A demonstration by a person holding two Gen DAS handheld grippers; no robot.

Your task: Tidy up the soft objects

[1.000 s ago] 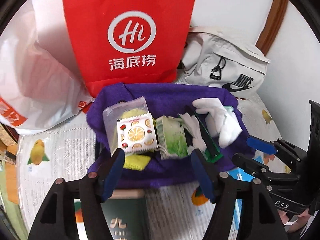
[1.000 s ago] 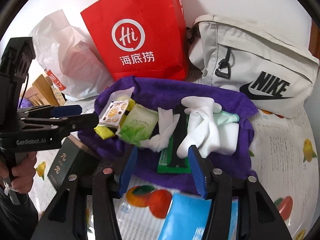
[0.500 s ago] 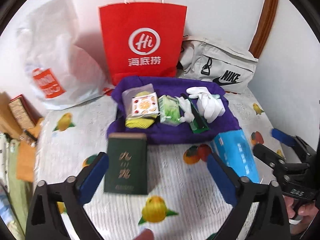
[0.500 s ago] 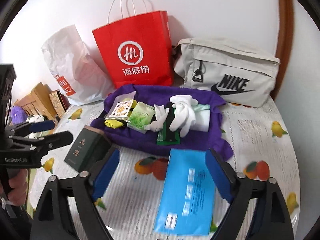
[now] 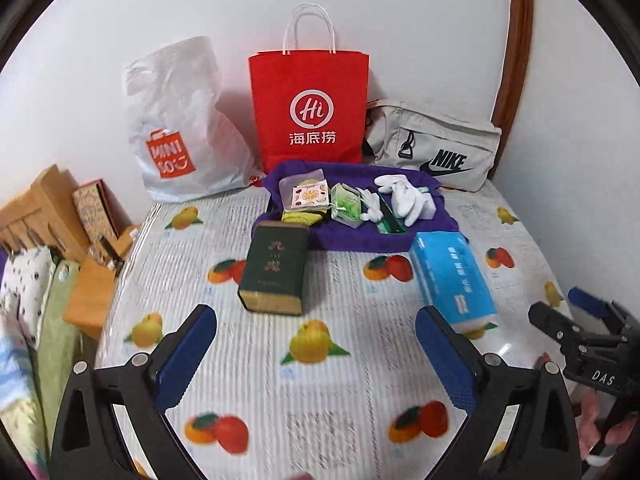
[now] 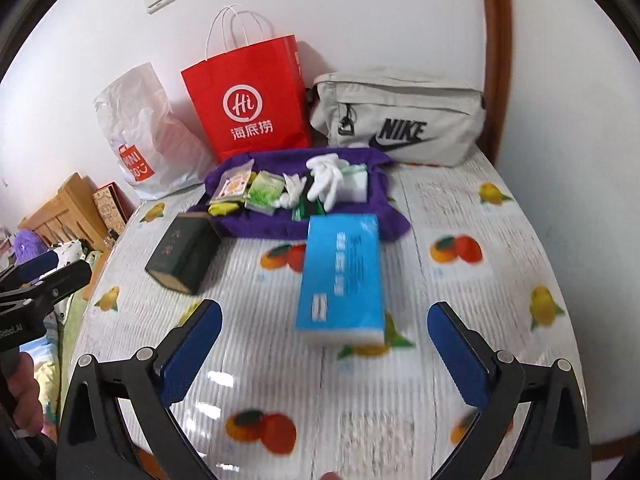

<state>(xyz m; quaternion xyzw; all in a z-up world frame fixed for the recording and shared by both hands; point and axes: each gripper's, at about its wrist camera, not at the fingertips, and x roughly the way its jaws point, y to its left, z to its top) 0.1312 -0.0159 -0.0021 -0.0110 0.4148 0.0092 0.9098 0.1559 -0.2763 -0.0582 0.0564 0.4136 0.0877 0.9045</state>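
Observation:
A purple cloth [image 5: 360, 236] [image 6: 256, 228] lies at the back of the table with small soft items on it: a fruit-print packet [image 5: 308, 196] [image 6: 232, 186], a green packet [image 5: 346, 204] [image 6: 264, 192], and white gloves [image 5: 404, 196] [image 6: 328, 180]. A blue tissue pack [image 5: 452, 276] [image 6: 340, 276] and a dark green box [image 5: 276, 268] [image 6: 184, 256] lie in front of it. My left gripper [image 5: 316, 356] and right gripper [image 6: 324, 356] are both open wide, empty, and held back above the near table.
A red paper bag [image 5: 308, 108] [image 6: 248, 100], a white plastic bag [image 5: 176, 128] [image 6: 140, 136] and a grey Nike bag [image 5: 432, 148] [image 6: 396, 116] stand along the wall. Wooden furniture [image 5: 48, 208] and bedding are off the table's left edge.
Both grippers have pulled back and up from the purple cloth toward the near side of the table, and their jaws have opened wider. The items on the cloth stay put.

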